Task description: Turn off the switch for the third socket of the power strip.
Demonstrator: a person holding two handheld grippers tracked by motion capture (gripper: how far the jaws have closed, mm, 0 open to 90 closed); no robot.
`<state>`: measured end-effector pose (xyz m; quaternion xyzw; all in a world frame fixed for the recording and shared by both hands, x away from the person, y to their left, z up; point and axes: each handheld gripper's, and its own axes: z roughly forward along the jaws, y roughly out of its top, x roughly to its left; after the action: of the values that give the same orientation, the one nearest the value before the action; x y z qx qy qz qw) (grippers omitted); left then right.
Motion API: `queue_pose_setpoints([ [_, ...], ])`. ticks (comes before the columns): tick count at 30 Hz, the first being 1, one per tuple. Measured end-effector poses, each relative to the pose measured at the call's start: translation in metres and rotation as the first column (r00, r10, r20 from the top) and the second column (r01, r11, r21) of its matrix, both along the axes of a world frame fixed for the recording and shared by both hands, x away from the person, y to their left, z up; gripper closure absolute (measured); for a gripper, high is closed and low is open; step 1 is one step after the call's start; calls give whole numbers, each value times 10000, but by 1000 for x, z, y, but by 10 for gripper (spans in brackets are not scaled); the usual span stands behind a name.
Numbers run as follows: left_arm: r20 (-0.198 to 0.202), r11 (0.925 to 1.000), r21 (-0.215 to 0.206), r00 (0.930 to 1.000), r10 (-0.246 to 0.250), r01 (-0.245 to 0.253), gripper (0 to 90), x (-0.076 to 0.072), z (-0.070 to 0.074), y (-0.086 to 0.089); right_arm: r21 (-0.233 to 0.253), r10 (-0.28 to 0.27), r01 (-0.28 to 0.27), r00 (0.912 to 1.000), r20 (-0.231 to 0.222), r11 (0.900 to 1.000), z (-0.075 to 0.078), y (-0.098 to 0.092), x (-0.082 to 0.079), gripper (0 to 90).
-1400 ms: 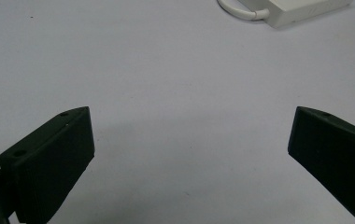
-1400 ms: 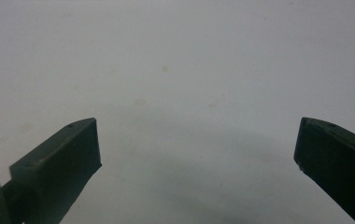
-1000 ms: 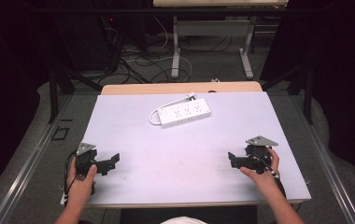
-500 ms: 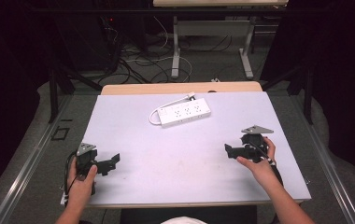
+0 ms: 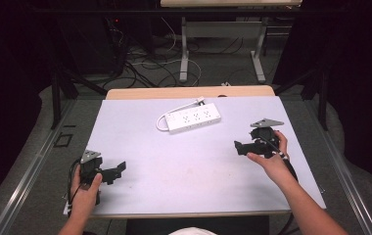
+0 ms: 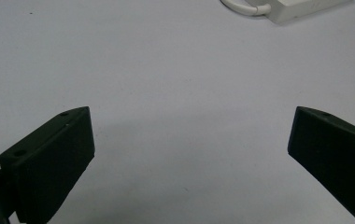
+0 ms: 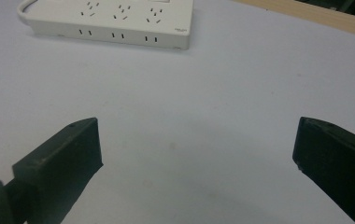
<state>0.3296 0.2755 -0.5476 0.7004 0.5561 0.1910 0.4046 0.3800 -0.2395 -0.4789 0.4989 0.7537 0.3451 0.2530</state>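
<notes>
On the pale tabletop, toward its far middle, lies the white power strip, flat, sockets up, its white cord looping round the left end. My right gripper sits right of it and a little nearer me, near but not touching, its fingers pointing left across the surface. My right hand wraps the body from behind, so the handle itself is mostly covered. From the right gripper view, the fingers stand wide apart with bare tabletop between them, holding nothing; the strip fills the upper left, its far edge cut off at the top, and I count three groups of sockets on what I can see. A strip of wooden edge shows at the upper right.

Over at the near left corner, my left gripper rests low, well apart from the strip, my left hand closed around it. In the left gripper view its fingers are spread wide too, empty, with just a corner of the strip and a bend of its cord clipped by the top edge. The plug end is too small to make out clearly from above. Beyond the tabletop, the floor cables fade into darkness.
</notes>
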Motion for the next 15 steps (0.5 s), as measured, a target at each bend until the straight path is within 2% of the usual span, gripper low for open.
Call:
queue_pose_setpoints([
  [4, -1, 10000, -3, 10000, -10, 10, 5, 0, 0, 0, -248, 98, -98, 9999, 21, 9996, 6, 4, 5, 6],
  [15, -14, 10000, -31, 10000, -18, 18, 4, 0, 0, 0, -431, 262, -272, 9994, -231, 9987, 17, 13, 22, 6],
])
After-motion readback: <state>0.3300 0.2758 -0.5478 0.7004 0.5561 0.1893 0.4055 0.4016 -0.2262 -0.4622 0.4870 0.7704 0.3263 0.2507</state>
